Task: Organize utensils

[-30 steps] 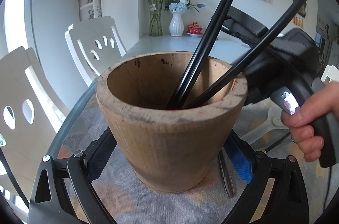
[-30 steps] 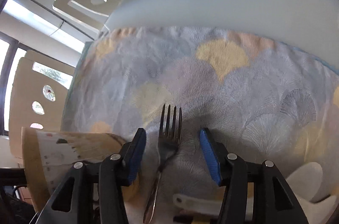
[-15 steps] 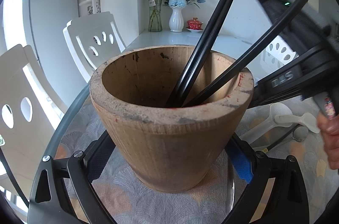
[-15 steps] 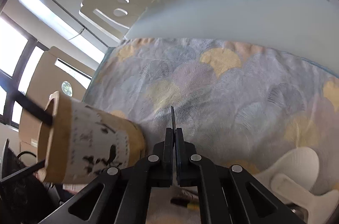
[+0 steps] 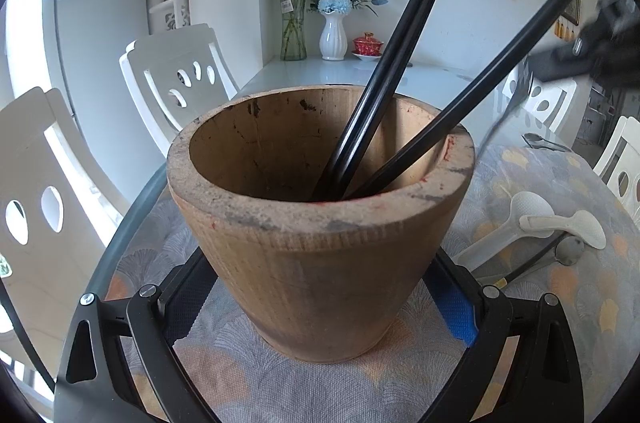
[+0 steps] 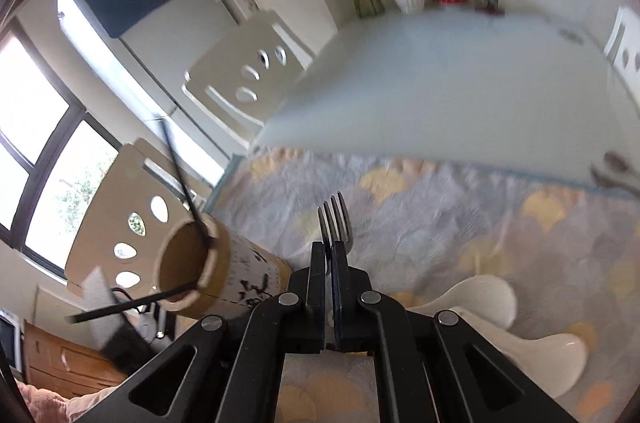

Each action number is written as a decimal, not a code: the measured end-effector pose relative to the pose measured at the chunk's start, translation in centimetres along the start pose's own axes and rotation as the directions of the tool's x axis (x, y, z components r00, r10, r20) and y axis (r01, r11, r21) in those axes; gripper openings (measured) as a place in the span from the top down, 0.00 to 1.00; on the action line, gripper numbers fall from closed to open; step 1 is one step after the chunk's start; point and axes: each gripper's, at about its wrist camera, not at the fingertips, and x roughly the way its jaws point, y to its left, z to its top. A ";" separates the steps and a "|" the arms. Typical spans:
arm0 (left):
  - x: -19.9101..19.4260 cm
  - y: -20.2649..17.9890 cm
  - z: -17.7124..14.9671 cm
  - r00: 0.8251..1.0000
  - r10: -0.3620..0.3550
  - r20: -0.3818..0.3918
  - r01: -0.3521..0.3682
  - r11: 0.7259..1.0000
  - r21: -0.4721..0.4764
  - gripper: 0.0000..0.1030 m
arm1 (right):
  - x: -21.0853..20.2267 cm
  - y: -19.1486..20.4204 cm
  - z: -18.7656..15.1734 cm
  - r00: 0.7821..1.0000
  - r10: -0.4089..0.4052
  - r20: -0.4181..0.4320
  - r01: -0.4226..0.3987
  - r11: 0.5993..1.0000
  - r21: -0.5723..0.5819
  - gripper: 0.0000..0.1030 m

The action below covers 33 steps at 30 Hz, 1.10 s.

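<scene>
From the left wrist, the left hand-held gripper (image 5: pixel 320 319) clasps the wooden holder (image 5: pixel 320 223), chopsticks (image 5: pixel 384 83) already standing in it, while white spoons (image 5: pixel 532 223) and a metal spoon (image 5: pixel 570 249) lie right of the holder on the surface (image 5: pixel 560 303). From the right wrist, the right hand-held gripper (image 6: pixel 330 251) is pinched tight on the fork (image 6: pixel 336 219), lifted clear to the right of the holder (image 6: pixel 208 267); I'd say the job is under halfway.

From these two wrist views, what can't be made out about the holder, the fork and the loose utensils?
- Holder floor and chopsticks' lower ends: left wrist view, hidden behind the near rim.
- Left gripper pad contact: holder wall covers it.
- Fork handle: right wrist view, hidden by the right gripper.
- Metal spoon: motion-blurred near the right edge.
- White spoons: partly behind the gripper frame.
</scene>
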 end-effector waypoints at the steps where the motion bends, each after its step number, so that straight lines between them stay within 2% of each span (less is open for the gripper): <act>1: 0.0 0.0 0.0 1.000 0.000 0.000 0.000 1.000 0.002 0.06 | -0.7 0.3 0.2 1.000 -0.008 0.013 0.008 1.000 -0.010 0.98; 6: -0.1 -0.1 0.0 1.000 0.002 -0.001 -0.002 1.000 0.004 0.06 | -5.0 2.2 2.0 0.994 -0.038 0.107 0.044 0.998 -0.051 0.99; 9: -0.1 -0.1 0.0 1.000 0.002 -0.001 -0.002 1.000 0.003 0.06 | -5.9 2.7 3.1 0.992 -0.055 0.115 0.061 0.997 -0.056 0.99; 11: 0.0 -0.2 0.0 1.000 0.001 -0.001 -0.001 1.000 0.003 0.06 | -5.6 2.0 3.3 0.994 -0.062 0.087 0.064 0.998 -0.024 0.97; 13: 0.0 -0.2 0.0 1.000 0.002 -0.001 -0.002 1.000 0.004 0.06 | -4.4 0.3 3.0 0.996 -0.084 0.023 0.083 0.996 0.034 0.85; 14: 0.0 -0.2 0.0 1.000 0.002 -0.001 -0.002 1.000 0.003 0.06 | -3.7 -0.6 2.8 0.995 -0.101 -0.017 0.102 0.992 0.068 0.66; 15: 0.0 -0.1 0.0 1.000 0.001 -0.001 -0.001 1.000 0.003 0.06 | -2.7 -1.7 2.3 0.992 -0.108 -0.068 0.115 0.987 0.113 0.54; 16: 0.0 -0.1 0.0 1.000 0.001 -0.001 -0.001 1.000 0.003 0.06 | -1.9 -3.1 1.6 0.988 -0.103 -0.114 0.121 0.978 0.172 0.54; 18: 0.0 -0.2 0.0 1.000 -0.001 -0.004 0.001 1.000 0.002 0.06 | -0.7 -5.6 0.0 0.980 -0.083 -0.180 0.135 0.945 0.297 0.54; 20: 0.1 -0.2 -0.1 1.000 -0.002 -0.012 0.002 1.000 0.001 0.06 | 0.6 -9.1 -2.3 0.964 -0.033 -0.263 0.166 0.849 0.502 0.54; 21: 0.2 -0.2 -0.1 1.000 -0.003 -0.015 0.003 1.000 0.001 0.06 | 1.3 -11.3 -4.2 0.965 0.076 -0.250 0.109 0.755 0.647 0.53; 22: 0.2 -0.2 -0.1 1.000 -0.003 -0.018 0.003 1.000 0.001 0.06 | 1.6 -12.1 -5.2 0.965 0.119 -0.235 0.081 0.714 0.696 0.53; 23: 0.3 -0.2 -0.1 1.000 -0.003 -0.019 0.003 1.000 0.001 0.06 | 1.8 -12.4 -5.6 0.964 0.110 -0.244 0.093 0.715 0.693 0.54; 25: 0.4 -0.2 0.0 1.000 -0.005 -0.022 0.005 1.000 -0.001 0.06 | 2.4 -11.6 -5.5 0.949 -0.011 -0.316 0.194 0.811 0.552 0.54; 26: 0.4 -0.2 -0.1 1.000 -0.005 -0.024 0.005 1.000 -0.001 0.06 | 3.1 -11.0 -5.3 0.933 -0.069 -0.352 0.236 0.858 0.457 0.54; 28: 0.5 -0.3 -0.1 1.000 -0.003 -0.028 0.003 1.000 0.001 0.06 | 4.6 -10.3 -5.4 0.908 -0.130 -0.397 0.279 0.897 0.343 0.54; 31: 0.5 -0.3 -0.1 1.000 -0.003 -0.028 0.003 1.000 0.000 0.06 | 7.3 -10.0 -5.9 0.876 -0.132 -0.464 0.281 0.922 0.266 0.56; 33: 0.5 -0.3 -0.1 1.000 -0.003 -0.030 0.003 1.000 0.001 0.06 | 7.6 -9.3 -5.6 0.873 -0.180 -0.453 0.303 0.928 0.215 0.86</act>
